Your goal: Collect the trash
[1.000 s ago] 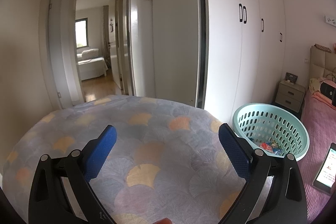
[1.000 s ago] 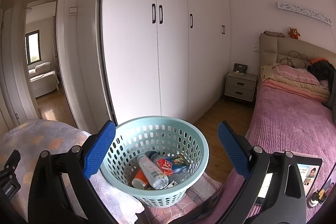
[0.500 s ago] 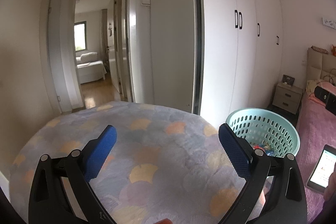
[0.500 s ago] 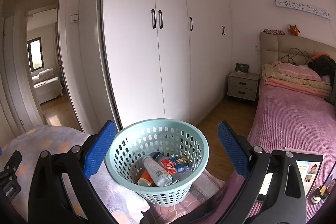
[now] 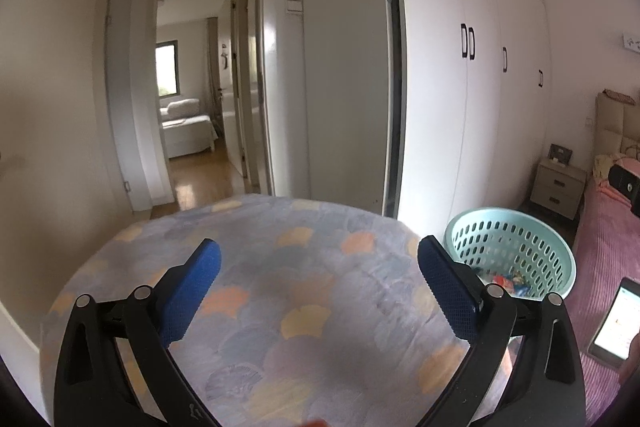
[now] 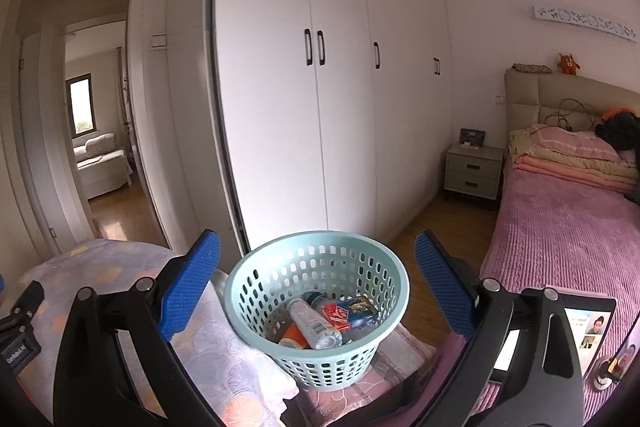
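- Covering the table (image 5: 304, 291) is a grey-blue cloth printed with orange and yellow fan shapes; it is seen below the left claw (image 5: 318, 285), which is held wide open with nothing between its blue pads.
- The right claw (image 6: 316, 283) is likewise spread apart and empty, and is held above the basket (image 6: 256, 311).
- The pale green perforated basket is seen just beside the table's edge, resting on a pink patterned cloth.
- The collected trash is found inside the basket: a clear plastic bottle (image 6: 314, 323), a red and blue packet (image 6: 348, 311) and an orange item (image 6: 292, 339) lying together at the bottom.
- White wardrobe doors (image 6: 320, 107) with black handles are seen behind the basket.
- A pink-covered bed (image 6: 560, 235) is placed to the right, with a nightstand (image 6: 474, 173) at its head.
- An open doorway (image 5: 192, 99) on the left gives onto another room with a wooden floor.
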Action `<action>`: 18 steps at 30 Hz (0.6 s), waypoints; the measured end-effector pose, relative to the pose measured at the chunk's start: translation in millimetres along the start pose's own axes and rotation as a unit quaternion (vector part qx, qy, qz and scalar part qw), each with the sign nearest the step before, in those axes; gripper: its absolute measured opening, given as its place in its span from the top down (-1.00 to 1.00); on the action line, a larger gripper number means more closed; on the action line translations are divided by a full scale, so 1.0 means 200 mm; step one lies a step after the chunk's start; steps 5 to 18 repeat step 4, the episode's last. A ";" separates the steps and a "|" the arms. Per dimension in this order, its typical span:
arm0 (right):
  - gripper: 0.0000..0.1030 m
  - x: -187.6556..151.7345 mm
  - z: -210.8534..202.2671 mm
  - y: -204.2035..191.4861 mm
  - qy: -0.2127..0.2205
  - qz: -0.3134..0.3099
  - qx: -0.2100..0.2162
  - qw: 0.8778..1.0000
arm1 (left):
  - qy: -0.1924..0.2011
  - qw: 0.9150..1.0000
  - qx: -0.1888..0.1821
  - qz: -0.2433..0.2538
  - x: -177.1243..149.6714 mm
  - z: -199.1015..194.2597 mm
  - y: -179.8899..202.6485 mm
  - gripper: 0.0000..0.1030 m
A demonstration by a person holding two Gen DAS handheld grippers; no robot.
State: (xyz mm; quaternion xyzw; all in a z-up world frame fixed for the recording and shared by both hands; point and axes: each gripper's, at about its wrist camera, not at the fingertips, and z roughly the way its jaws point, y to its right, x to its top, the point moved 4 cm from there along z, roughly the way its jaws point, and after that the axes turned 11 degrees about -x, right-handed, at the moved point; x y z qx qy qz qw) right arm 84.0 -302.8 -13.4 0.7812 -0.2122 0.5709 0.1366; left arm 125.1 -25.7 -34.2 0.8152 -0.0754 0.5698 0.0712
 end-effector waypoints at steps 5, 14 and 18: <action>-0.85 0.00 -0.03 -0.10 0.002 -0.013 0.025 1.000 | -0.008 0.999 0.026 -0.031 -0.03 -0.03 -0.15 -0.85; -0.85 0.00 -0.03 -0.10 0.002 -0.013 0.025 1.000 | -0.008 0.999 0.026 -0.031 -0.03 -0.03 -0.15 -0.85; -0.85 0.00 -0.03 -0.10 0.002 -0.013 0.025 1.000 | -0.008 0.999 0.026 -0.031 -0.03 -0.03 -0.15 -0.85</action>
